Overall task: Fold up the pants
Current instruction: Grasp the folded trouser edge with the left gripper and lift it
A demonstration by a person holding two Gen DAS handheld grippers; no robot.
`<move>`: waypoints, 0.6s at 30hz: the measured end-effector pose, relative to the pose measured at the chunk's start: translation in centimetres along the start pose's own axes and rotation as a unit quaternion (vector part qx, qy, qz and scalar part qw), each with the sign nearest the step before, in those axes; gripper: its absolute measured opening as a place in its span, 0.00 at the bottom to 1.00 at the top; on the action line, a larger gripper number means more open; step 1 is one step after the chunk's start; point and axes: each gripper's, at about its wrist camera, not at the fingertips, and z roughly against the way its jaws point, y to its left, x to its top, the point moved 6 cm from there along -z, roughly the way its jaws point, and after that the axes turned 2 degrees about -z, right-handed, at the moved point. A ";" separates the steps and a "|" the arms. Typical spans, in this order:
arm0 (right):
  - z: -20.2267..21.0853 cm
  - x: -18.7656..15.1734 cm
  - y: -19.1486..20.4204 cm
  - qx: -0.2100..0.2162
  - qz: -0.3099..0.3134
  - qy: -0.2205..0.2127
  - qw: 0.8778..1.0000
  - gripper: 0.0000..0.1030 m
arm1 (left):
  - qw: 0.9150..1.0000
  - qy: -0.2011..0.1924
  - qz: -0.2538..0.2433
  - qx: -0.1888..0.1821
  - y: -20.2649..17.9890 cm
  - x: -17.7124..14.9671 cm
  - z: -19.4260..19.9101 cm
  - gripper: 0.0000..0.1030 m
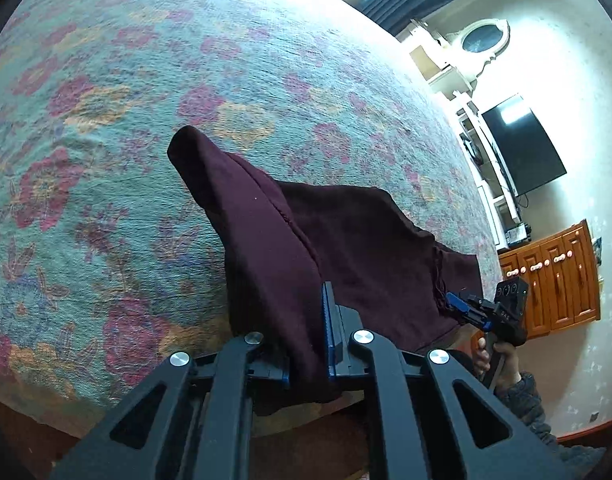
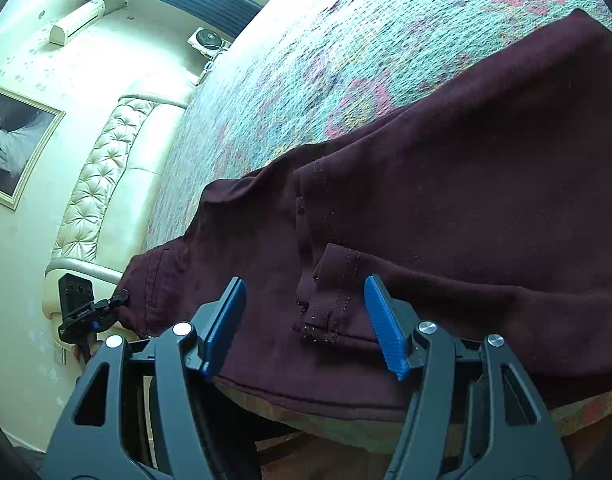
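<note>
Dark maroon pants (image 1: 346, 248) lie on a bed with a floral teal bedspread (image 1: 145, 120). My left gripper (image 1: 308, 344) is shut on a fold of the pants near the bed's front edge, and the cloth rises over its fingers. In the right wrist view the pants (image 2: 446, 200) spread wide, with a stitched hem (image 2: 330, 304) between the jaws. My right gripper (image 2: 306, 328) is open over that hem and holds nothing. The right gripper (image 1: 458, 304) shows in the left wrist view at the pants' far edge. The left gripper (image 2: 117, 300) shows in the right wrist view, pinching cloth.
A tufted cream headboard (image 2: 101, 184) stands at the bed's end. A TV (image 1: 522, 148), white shelves (image 1: 486, 184) and a wooden cabinet (image 1: 554, 280) line the wall. The bed's front edge (image 2: 346, 420) runs just below my grippers.
</note>
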 end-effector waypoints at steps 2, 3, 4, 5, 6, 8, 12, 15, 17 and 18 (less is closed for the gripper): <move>0.0 0.0 0.1 -0.002 0.001 -0.001 1.000 0.61 | 1.000 0.000 -0.009 0.003 -0.8 -0.1 -0.6 0.09; 0.0 0.0 0.2 -0.002 0.002 -0.001 1.000 0.62 | 1.000 0.001 -0.009 0.000 -1.3 -0.1 -0.9 0.09; 0.0 0.0 0.2 -0.003 0.002 -0.001 1.000 0.62 | 1.000 0.002 -0.010 -0.004 -1.8 -0.1 -1.2 0.09; 0.0 0.0 0.3 -0.003 0.001 -0.002 1.000 0.62 | 1.000 0.002 -0.012 -0.013 -2.1 -0.3 -1.1 0.08; -0.1 0.1 0.3 -0.003 0.002 -0.002 1.000 0.62 | 1.000 0.003 -0.015 -0.018 -2.8 -0.3 -1.4 0.08; -0.1 0.0 0.4 -0.002 0.001 -0.001 1.000 0.62 | 0.999 0.009 -0.029 -0.015 -4.3 -0.3 -2.5 0.08; -0.2 0.0 0.4 0.000 0.001 -0.001 1.000 0.62 | 0.998 0.021 -0.064 0.016 -6.5 -1.0 -5.5 0.08; -0.3 0.0 0.5 -0.002 0.002 -0.003 1.000 0.62 | 0.997 0.021 -0.065 0.022 -6.6 -1.2 -6.1 0.08; -0.3 0.0 0.5 -0.004 0.002 -0.003 1.000 0.62 | 0.998 0.017 -0.059 0.018 -5.8 -1.2 -5.2 0.09; -0.3 -0.1 0.6 -0.004 0.003 -0.003 1.000 0.63 | 0.998 0.014 -0.057 0.018 -5.3 -1.2 -4.6 0.09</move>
